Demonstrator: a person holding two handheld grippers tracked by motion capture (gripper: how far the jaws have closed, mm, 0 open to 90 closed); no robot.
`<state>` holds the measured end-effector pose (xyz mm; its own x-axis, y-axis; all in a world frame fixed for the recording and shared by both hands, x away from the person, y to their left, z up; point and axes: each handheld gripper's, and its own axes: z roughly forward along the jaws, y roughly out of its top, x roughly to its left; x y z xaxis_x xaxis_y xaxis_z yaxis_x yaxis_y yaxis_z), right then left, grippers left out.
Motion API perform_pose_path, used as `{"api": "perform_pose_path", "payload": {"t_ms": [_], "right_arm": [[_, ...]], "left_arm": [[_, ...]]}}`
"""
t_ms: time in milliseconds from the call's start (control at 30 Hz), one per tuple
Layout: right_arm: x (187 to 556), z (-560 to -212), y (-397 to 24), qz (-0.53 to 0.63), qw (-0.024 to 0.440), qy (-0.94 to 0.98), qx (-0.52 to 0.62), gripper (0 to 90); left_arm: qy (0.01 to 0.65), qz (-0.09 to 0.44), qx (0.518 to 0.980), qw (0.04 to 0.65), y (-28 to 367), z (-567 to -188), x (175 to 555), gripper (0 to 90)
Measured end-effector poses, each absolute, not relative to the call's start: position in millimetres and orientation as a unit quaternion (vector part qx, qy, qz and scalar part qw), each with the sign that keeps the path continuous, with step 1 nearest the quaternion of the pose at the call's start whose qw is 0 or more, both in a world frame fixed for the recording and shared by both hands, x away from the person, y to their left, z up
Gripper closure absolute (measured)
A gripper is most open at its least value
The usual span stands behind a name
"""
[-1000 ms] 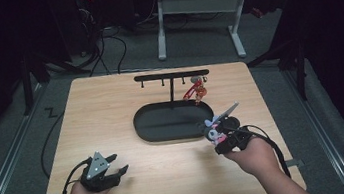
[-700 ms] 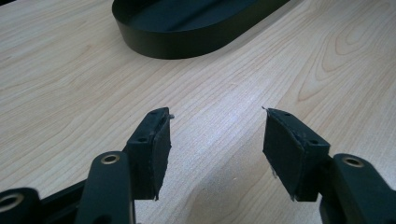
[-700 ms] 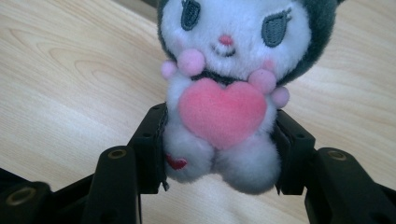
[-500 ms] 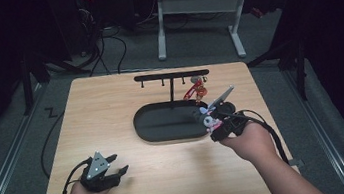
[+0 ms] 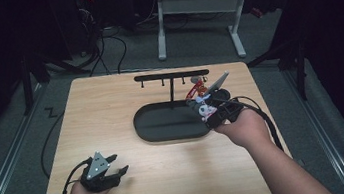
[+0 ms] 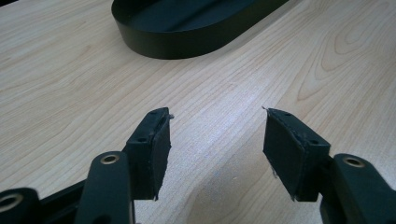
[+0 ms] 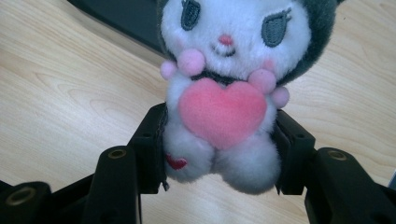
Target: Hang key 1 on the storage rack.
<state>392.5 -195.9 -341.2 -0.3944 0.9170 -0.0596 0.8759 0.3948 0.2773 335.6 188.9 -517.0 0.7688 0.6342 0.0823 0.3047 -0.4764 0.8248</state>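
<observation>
A small plush toy [image 7: 224, 70] with a white face, a grey hood and a pink heart sits between the jaws of my right gripper [image 7: 220, 122], which is shut on its lower body. In the high view the right gripper [image 5: 203, 108] holds the plush toy [image 5: 206, 113] above the right end of the black oval tray [image 5: 164, 128]. My left gripper [image 5: 119, 163] rests on the table at the front left. Its jaws [image 6: 217, 114] are open with nothing between them, and they point toward the tray [image 6: 187, 32].
A black rack [image 5: 172, 76] with several hooks stands behind the tray, and a red item [image 5: 193, 91] hangs from its right side. The wooden table [image 5: 101, 111] is bare on its left half. Cables trail from both grippers.
My right hand has lifted and moved away from the front edge, carrying the plush toy from beside the tray's right end to above it, nearer the rack. The left gripper has stayed put.
</observation>
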Motion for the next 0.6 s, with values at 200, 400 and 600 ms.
{"api": "perform_pose_path", "payload": {"t_ms": [200,400,600], "right_arm": [[399.4,-335.1,-191.0,0.100,0.101,0.828,0.542,47.4],[407.8,-330.0,-185.6,0.102,0.102,0.829,0.541,47.4],[416.6,-326.2,-179.9,0.105,0.103,0.829,0.540,47.4]], "left_arm": [[0.278,0.193,0.838,0.427,188.8,-516.9,335.6,41.2],[0.279,0.193,0.838,0.427,189.0,-517.1,335.8,41.2],[0.278,0.194,0.839,0.427,189.3,-516.9,335.6,41.1]]}}
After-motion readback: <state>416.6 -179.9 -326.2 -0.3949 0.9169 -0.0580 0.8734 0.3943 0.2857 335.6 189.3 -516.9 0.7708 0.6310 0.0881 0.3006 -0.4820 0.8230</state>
